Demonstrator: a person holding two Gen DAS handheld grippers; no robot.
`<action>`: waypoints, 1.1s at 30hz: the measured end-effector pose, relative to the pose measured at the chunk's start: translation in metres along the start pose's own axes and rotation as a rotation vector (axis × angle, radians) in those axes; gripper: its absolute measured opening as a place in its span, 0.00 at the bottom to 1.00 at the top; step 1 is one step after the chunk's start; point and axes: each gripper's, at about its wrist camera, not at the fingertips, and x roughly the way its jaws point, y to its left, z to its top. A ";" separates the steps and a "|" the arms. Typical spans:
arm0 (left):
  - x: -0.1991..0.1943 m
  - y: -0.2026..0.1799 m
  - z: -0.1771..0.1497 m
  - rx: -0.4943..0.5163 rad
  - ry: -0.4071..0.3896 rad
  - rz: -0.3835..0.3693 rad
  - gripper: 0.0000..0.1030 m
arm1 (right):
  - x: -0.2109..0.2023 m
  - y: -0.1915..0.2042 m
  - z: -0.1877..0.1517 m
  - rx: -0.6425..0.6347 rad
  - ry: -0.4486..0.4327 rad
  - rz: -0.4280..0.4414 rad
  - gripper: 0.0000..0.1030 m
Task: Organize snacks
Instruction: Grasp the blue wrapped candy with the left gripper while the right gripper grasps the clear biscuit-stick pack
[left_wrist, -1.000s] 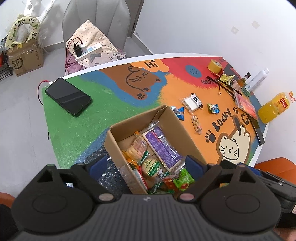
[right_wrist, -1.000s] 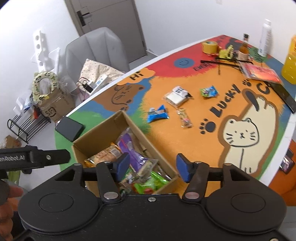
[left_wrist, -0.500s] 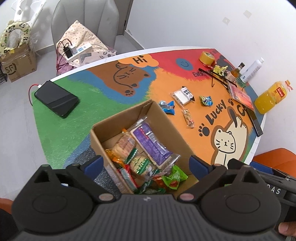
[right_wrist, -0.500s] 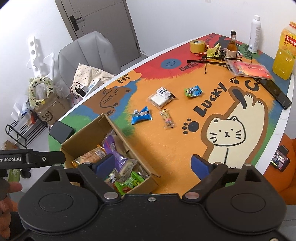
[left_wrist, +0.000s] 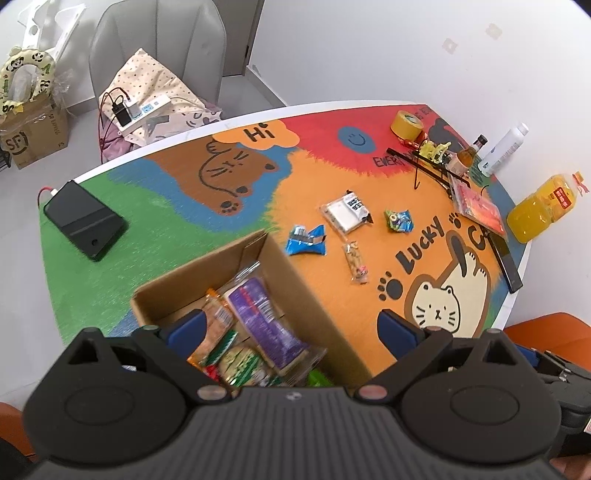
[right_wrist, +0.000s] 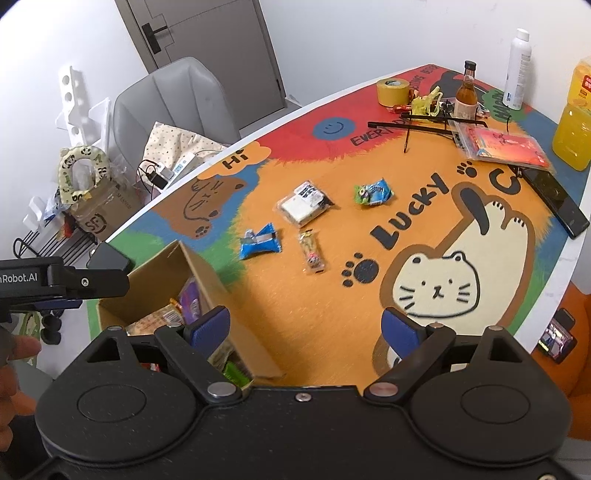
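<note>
Cardboard box (left_wrist: 310, 295) collects snacks; 4 packets, probably unsorted, lie beside it; left gripper (left_wrist: 291, 328) and right gripper (right_wrist: 306, 326) spread empty.

Left gripper (left_wrist: 291, 328) jaws have spread from a narrow gap to wide apart, blue pads now straddling most of the cardboard box (left_wrist: 295, 284); right gripper (right_wrist: 306, 328) jaws widened likewise, nothing between them; right gripper has shifted off the box toward the orange mat (right_wrist: 295, 302), so the box (right_wrist: 199, 266) now sits at the left edge of its view.
</note>
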 end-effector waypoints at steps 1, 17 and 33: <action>0.003 -0.003 0.002 -0.001 -0.001 0.000 0.95 | 0.002 -0.003 0.003 -0.003 0.004 0.000 0.87; 0.050 -0.046 0.035 -0.042 0.008 0.030 0.93 | 0.044 -0.033 0.052 -0.106 0.080 0.073 0.83; 0.102 -0.065 0.058 -0.120 0.040 0.115 0.81 | 0.105 -0.048 0.086 -0.191 0.157 0.180 0.75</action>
